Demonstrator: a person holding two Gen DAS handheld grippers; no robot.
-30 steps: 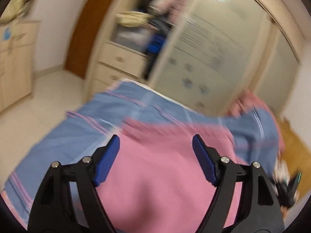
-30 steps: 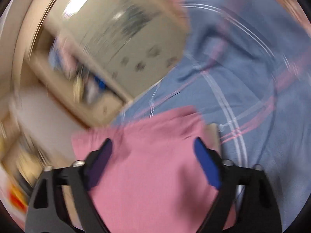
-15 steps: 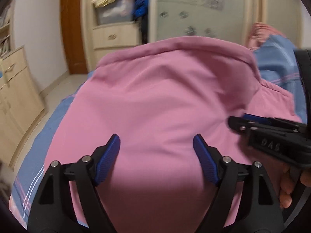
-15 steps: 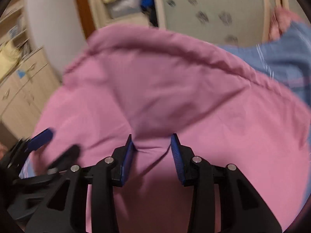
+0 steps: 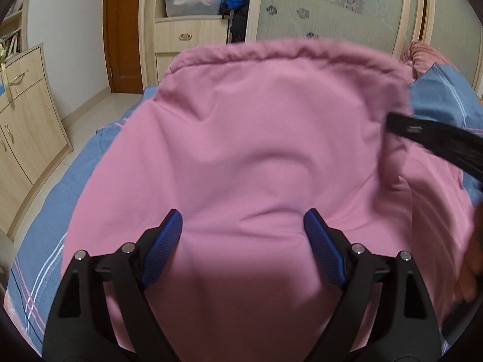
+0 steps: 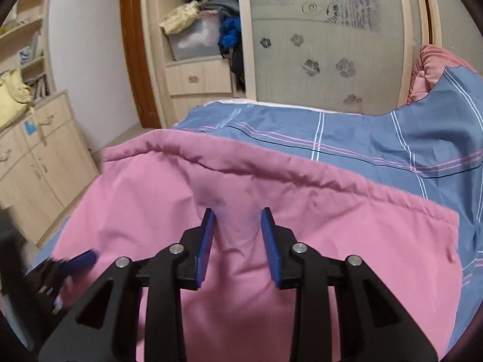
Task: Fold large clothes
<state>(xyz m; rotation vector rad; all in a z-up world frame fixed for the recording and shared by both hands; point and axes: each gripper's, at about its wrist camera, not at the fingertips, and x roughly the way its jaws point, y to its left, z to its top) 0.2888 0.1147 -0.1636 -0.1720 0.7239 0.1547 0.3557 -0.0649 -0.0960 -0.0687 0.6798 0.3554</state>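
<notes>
A large pink garment (image 5: 256, 138) lies spread on the blue striped bed sheet (image 5: 42, 220); it also fills the lower part of the right wrist view (image 6: 332, 235). Its gathered hem runs along the far edge. My left gripper (image 5: 243, 229) is wide open just above the pink cloth, holding nothing. My right gripper (image 6: 238, 226) has its jaws partly closed around a raised ridge of the pink cloth, with a gap still between the pads. The right gripper also shows as a black blur in the left wrist view (image 5: 437, 141), and the left one at the lower left of the right wrist view (image 6: 69, 265).
The blue sheet (image 6: 362, 138) covers the bed, with a pink pillow (image 6: 434, 66) at the far right. A wardrobe with a patterned sliding door (image 6: 326, 36) and drawers (image 6: 196, 78) stands behind. A wooden cabinet (image 5: 21, 114) stands left, across a strip of floor.
Both grippers swung from the bed's far side onto the pink garment. The right gripper's jaws narrowed from wide open around a fold of cloth. The left stayed open.
</notes>
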